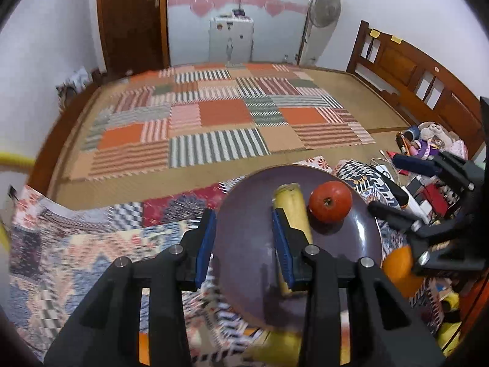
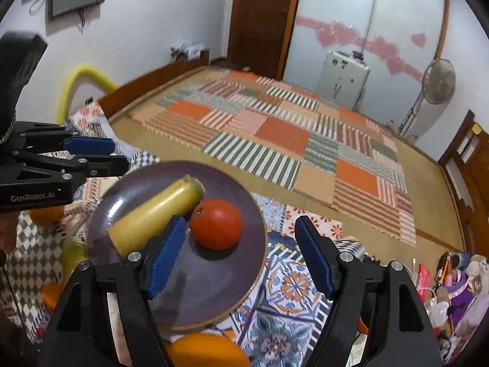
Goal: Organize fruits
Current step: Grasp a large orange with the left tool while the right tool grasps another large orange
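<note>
A dark purple plate [image 1: 244,253] [image 2: 195,293] lies on a patterned cloth. On it are a yellow banana-like fruit [image 1: 292,206] [image 2: 152,211] and a red tomato-like fruit [image 1: 330,201] [image 2: 217,224]. My left gripper [image 1: 243,241] is open and empty above the plate's left part, its right finger beside the yellow fruit. My right gripper [image 2: 241,253] is open and empty above the plate's right edge, near the red fruit. An orange [image 1: 398,267] [image 2: 207,350] lies off the plate below the right gripper. Another yellow fruit [image 1: 275,350] lies at the plate's near edge.
The cloth covers the near part of a large bed with a striped patchwork mat [image 1: 214,125]. A wooden headboard [image 1: 412,70] runs along the right. Toys and clutter [image 2: 458,287] pile at the right. Another orange [image 2: 45,214] and a yellow-green fruit [image 2: 71,253] lie left of the plate.
</note>
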Motion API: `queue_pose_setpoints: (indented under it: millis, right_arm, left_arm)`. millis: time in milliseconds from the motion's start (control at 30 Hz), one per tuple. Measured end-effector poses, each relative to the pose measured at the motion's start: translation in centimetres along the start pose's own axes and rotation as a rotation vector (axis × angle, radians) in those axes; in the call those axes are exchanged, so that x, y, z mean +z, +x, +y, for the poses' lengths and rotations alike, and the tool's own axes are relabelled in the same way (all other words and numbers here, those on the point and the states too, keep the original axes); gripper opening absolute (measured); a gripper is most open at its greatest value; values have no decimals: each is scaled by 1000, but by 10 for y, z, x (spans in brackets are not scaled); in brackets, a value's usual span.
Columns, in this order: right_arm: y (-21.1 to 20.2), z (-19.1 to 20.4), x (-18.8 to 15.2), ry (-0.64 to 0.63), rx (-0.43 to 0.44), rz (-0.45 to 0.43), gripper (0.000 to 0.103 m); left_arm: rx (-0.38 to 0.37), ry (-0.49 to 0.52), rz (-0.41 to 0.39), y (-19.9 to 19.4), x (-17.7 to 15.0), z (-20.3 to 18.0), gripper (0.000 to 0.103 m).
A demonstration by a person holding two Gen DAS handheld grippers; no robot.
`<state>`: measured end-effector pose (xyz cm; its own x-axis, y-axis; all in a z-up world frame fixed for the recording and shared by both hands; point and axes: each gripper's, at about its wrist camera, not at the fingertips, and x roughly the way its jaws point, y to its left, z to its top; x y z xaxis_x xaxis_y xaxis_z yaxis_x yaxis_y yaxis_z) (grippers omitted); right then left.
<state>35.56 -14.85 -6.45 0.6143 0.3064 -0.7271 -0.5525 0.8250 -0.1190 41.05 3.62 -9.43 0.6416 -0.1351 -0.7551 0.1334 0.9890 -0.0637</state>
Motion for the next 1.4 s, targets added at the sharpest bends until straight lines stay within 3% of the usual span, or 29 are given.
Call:
queue_pose_setpoints:
  millis: [267, 467, 867, 1067, 1400]
  right_arm:
    - [-41, 2, -15, 53, -18, -91, 71]
    - [-53, 7, -36, 70, -31, -116, 71]
    - [-45, 13, -85, 119, -34, -84, 74]
    - [-33, 12, -102, 165, 12, -44, 74]
    - [-17, 16, -108, 160, -13, -19, 74]
  left_arm:
    - [55, 14, -69, -59, -31, 21, 43]
    - [96, -21, -82, -82, -57, 46, 55]
    - [93, -85, 18, -61, -113, 75, 74]
    - [77, -66, 64, -47, -128, 73, 75]
    - [93, -76, 69, -28, -129, 68, 79]
